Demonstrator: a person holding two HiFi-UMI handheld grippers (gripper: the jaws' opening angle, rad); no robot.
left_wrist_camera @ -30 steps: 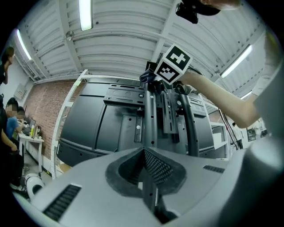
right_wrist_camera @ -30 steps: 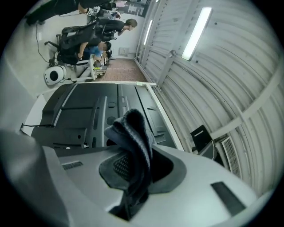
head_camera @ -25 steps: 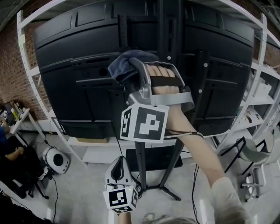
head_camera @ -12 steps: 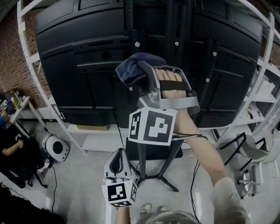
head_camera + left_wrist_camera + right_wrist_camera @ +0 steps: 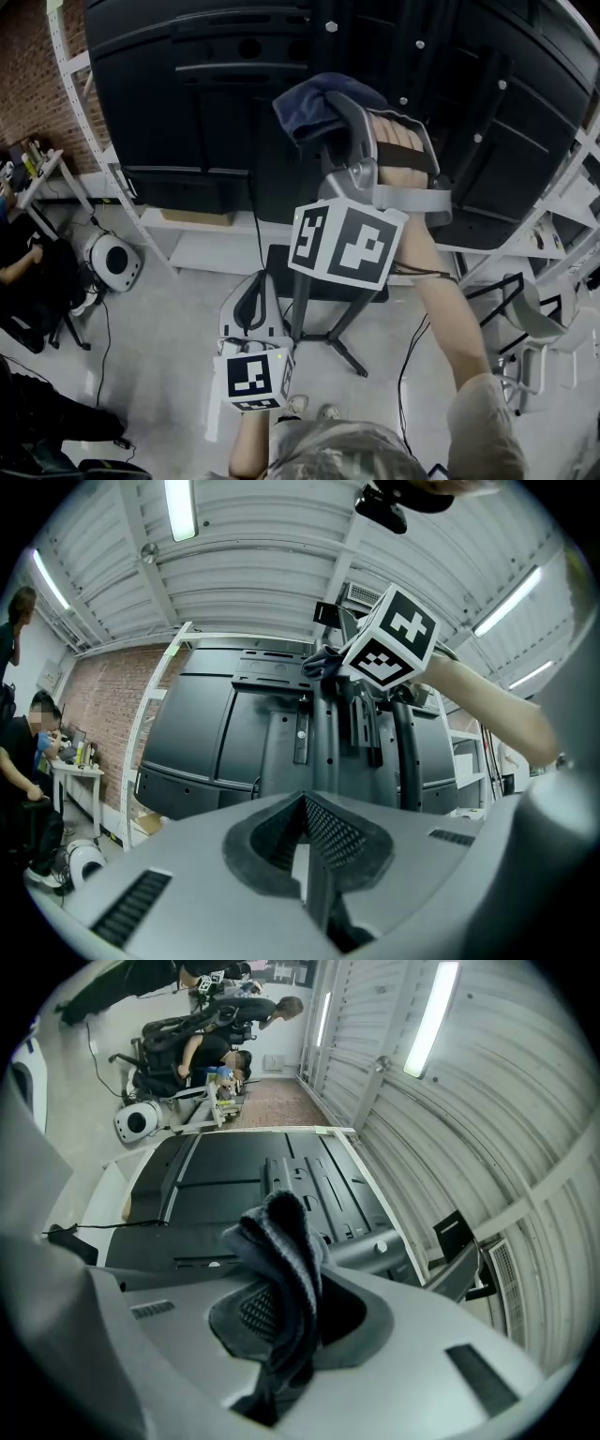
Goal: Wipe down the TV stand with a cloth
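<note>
**While the cloth works high on the stand, the lower part looks untouched**

Since no wiped patch or dust line shows on the dark metal, progress can only be judged from where things are. The cloth (image 5: 307, 101) is up at the top of the TV stand (image 5: 302, 314), against the rails that carry the TV (image 5: 187, 103). So the wiping seems to be under way on the upper mount. The post below and the feet on the floor lie well apart from the cloth and probably remain to be done. Whether the cloth actually presses on the metal cannot be told from these views.

The right gripper (image 5: 330, 114) is raised at the end of an outstretched forearm and points up and forward at the back of the TV. The right hand (image 5: 394, 141) is wrapped in its grip. Its jaws are clenched on the cloth, which stands up in a bunched fold from between them in the right gripper view (image 5: 279, 1241).

The left gripper (image 5: 251, 305) hangs low, near the person's body and over the floor. It points up towards the stand's post (image 5: 328, 733). Its jaws are closed together with nothing between them, so it takes no part in the wipe.
</note>
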